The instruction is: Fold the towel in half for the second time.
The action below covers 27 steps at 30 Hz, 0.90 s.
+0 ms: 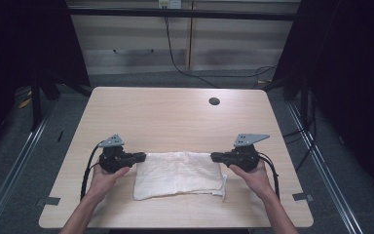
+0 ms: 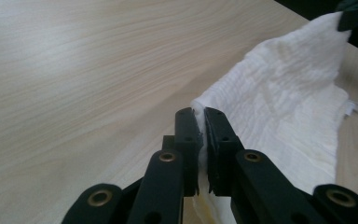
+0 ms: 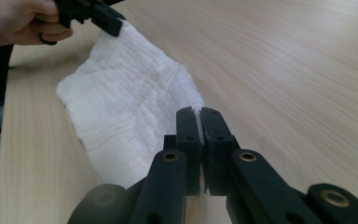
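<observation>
High view dim overall, soft and a bit grainy; the table [image 1: 175, 112] is lit evenly from above, surroundings drop to near black at both sides. Faint shadows under the hands. Both gripper views brighter, with a pale sheen on the wood toward the top. White cloth [image 2: 289, 93] nearly overexposed, weave still readable. Near jaw arms soft, slightly out of focus; far tabletop blurred.

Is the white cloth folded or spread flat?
Folded: the cloth shows doubled layers, one edge sticking out at its near right corner. Both grippers pinch its far corners.
</observation>
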Each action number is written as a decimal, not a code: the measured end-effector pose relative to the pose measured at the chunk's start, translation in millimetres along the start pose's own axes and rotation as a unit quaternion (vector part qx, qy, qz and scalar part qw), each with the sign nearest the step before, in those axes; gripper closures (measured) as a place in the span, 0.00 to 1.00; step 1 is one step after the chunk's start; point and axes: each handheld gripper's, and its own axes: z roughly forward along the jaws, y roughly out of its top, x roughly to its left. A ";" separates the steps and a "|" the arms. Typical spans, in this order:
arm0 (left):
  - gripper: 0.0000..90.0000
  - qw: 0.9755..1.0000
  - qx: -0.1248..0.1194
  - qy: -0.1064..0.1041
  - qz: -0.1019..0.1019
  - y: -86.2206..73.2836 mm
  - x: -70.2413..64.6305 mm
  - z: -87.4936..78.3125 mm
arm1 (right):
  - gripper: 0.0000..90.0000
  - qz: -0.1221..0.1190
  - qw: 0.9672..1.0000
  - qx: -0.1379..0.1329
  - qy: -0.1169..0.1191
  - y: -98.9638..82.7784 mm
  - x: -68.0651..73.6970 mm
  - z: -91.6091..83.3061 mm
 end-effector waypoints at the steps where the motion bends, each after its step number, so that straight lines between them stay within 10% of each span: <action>1: 0.94 1.000 0.001 0.003 -0.002 -0.7 0.1 0.9 | 0.97 -0.004 1.000 -0.002 0.001 -0.8 1.6 -1.0; 17: 0.95 0.999 0.021 0.027 -0.016 -6.6 4.5 8.7 | 0.97 -0.039 0.996 0.036 0.069 -25.9 49.6 0.7; 27: 0.95 0.999 0.023 0.026 -0.003 -6.1 -3.7 12.3 | 0.97 -0.029 0.986 0.092 0.135 -47.7 66.8 14.9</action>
